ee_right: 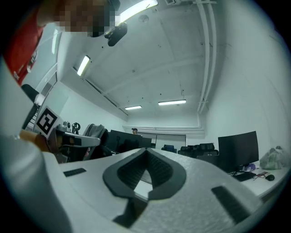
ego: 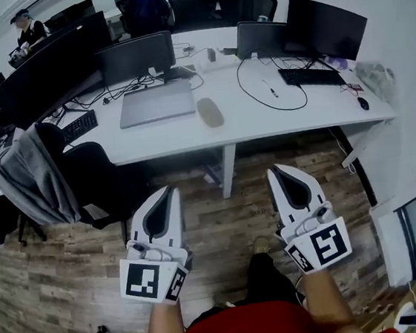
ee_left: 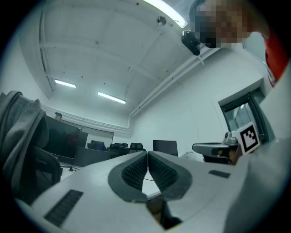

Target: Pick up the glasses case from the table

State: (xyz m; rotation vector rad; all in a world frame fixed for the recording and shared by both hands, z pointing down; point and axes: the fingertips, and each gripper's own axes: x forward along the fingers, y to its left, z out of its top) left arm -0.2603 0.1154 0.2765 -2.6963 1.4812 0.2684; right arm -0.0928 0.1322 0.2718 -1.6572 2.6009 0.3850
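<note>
Head view: case (ego: 210, 112) too small, I can't tell lid or seam. Table (ego: 299, 118) runs off at left edge, far side partly behind monitors (ego: 136, 58). Forearms (ego: 161, 331) cut by bottom edge. Person (ego: 28, 29) at back too small to read.

Left gripper view: left gripper (ee_left: 148, 153) blocks the lower half, table mostly hidden; jacket (ee_left: 18, 132) cut at left edge.

Right gripper view: same w/ right gripper (ee_right: 146, 150); bag (ee_right: 276, 159) too small to id.

White desk (ego: 263, 122), wood floor (ego: 71, 274), ceiling lights (ee_left: 111, 97).
</note>
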